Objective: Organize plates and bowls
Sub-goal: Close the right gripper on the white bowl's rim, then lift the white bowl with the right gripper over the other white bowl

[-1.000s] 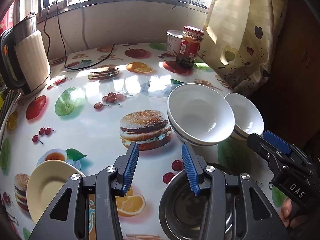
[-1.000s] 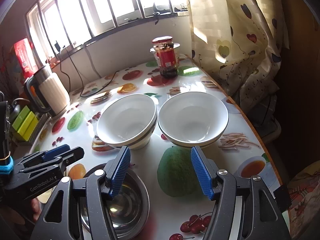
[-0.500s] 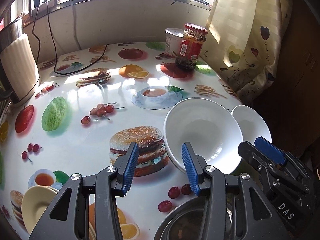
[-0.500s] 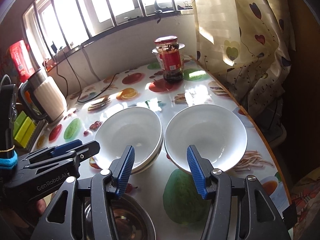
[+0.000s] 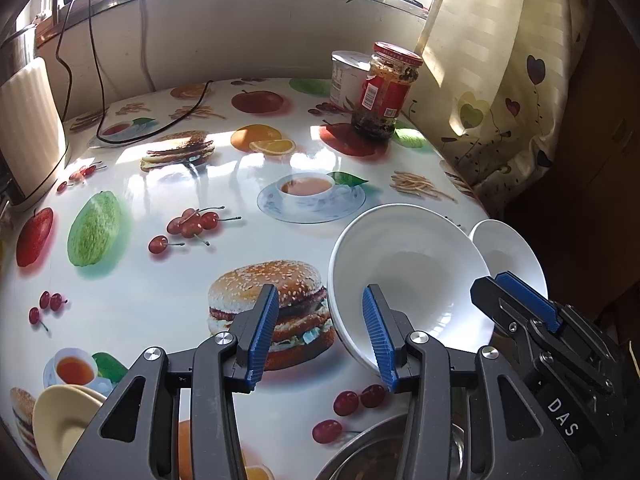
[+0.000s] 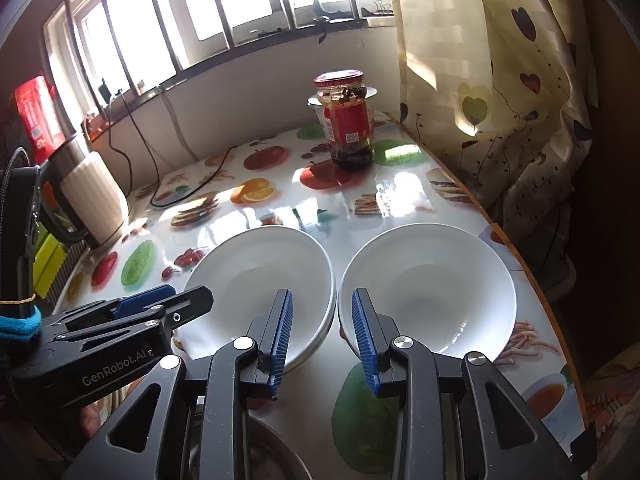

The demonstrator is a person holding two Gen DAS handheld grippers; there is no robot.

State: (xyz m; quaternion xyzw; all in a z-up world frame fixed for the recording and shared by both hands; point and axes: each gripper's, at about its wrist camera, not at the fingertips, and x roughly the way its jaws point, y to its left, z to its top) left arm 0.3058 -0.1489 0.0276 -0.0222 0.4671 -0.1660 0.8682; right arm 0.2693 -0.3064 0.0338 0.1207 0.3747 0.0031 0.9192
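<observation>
Both jaws closing, nothing pinched yet: right gripper (image 6: 322,334) straddles rim of right bowl (image 6: 432,292) by table's right edge, left gripper (image 5: 320,334) straddles stacked bowls (image 5: 404,276). Grasp step, guess next: clamp, lift, nest.

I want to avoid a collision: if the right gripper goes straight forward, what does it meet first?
Probably the near rim of the right-hand white ceramic bowl; the right gripper, jaws just closing on nothing, straddles that rim.

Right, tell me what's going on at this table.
A person holds a gripper in each hand. The left gripper straddles the near rim of the left white bowl; its jaws have just been closing but are not yet pinching. The right gripper, also just closing, hovers where that bowl meets the right white bowl, holding nothing.
</observation>
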